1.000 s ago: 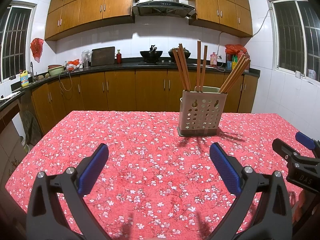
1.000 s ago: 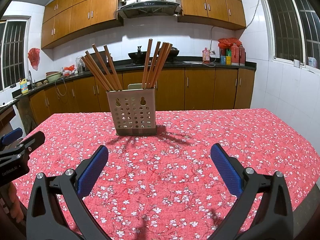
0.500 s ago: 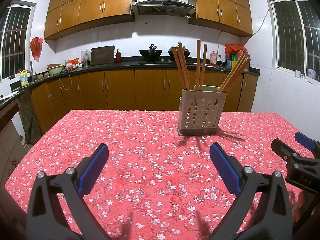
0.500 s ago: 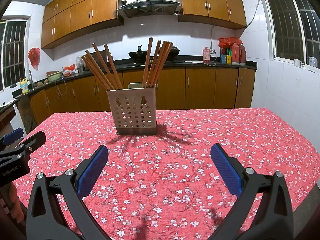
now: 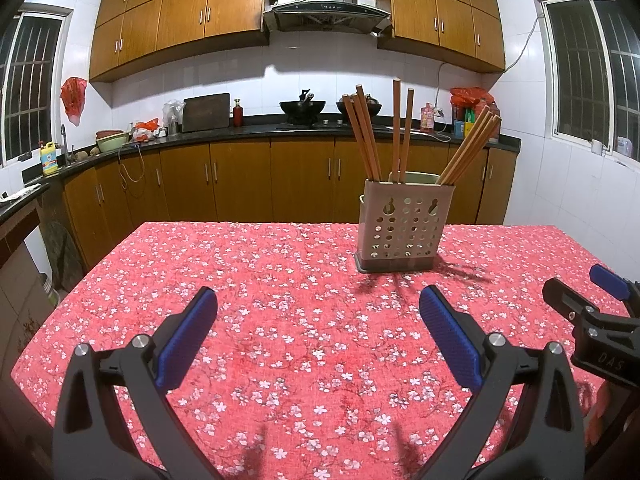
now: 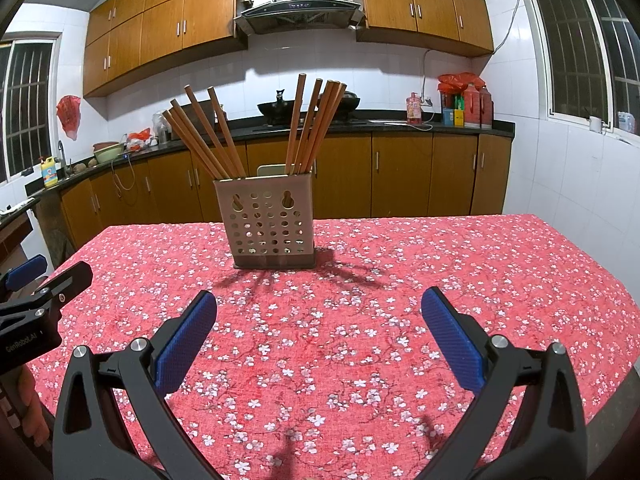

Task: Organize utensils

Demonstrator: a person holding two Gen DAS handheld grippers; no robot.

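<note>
Wooden kitchen cabinets and a dark counter run along the far wall, and in front of them stands the worktop (image 5: 248,292), spread with a red flowered cloth. Going left to right in the left wrist view, the left hand-held gripper (image 5: 318,320) hangs low over the near cloth with its blue pads spread wide and nothing between them. Farther back and a little to the right sits the perforated holder (image 5: 404,228), upright on a dark base, well apart from both tools. From it fan the chopsticks (image 5: 396,132): one bunch leans left, two stand nearly straight, another bunch leans right. At the right edge the right hand-held gripper (image 6: 319,320) is likewise spread wide and empty.

The chopsticks look like thin, stiff, light wood, smooth enough to slide or roll between pads, so a firm pinch on the bare upper shaft, well above the rim, seems the safest hold. The holder appears light and could tip or skid if a stick is pulled sideways; a straight upward draw would suit better. Neighbouring sticks crowd each bunch, which may make singling one out awkward. Nothing else lies on the cloth between the tools and the holder.
</note>
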